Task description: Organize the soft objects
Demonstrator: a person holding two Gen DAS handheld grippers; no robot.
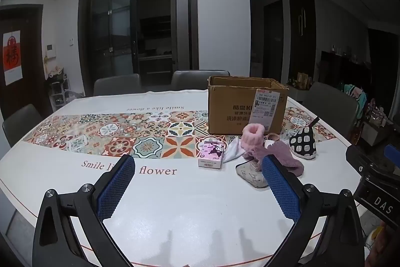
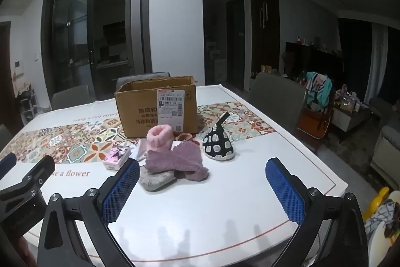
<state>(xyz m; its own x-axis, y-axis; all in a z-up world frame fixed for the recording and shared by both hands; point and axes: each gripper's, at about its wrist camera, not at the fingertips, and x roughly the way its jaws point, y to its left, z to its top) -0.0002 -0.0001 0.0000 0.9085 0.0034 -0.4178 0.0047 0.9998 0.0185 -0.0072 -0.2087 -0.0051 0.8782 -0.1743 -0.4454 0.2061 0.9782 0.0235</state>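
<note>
From the left wrist, the left gripper [image 1: 197, 184] is hanging tilted down over the table [image 1: 175, 212], jaws spread wide and empty, the soft pile [image 1: 270, 157] lying ahead before the cardboard box [image 1: 246, 106]. From the right wrist, the right gripper [image 2: 202, 188] is likewise gaping empty, facing the purple cloth [image 2: 175, 162]; sorting looks unstarted, so the next move is probably reaching forward to pinch one item.

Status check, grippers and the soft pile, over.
Left gripper open, empty. Right gripper open, empty. Soft pile untouched before cardboard box. Nothing in the way.
</note>
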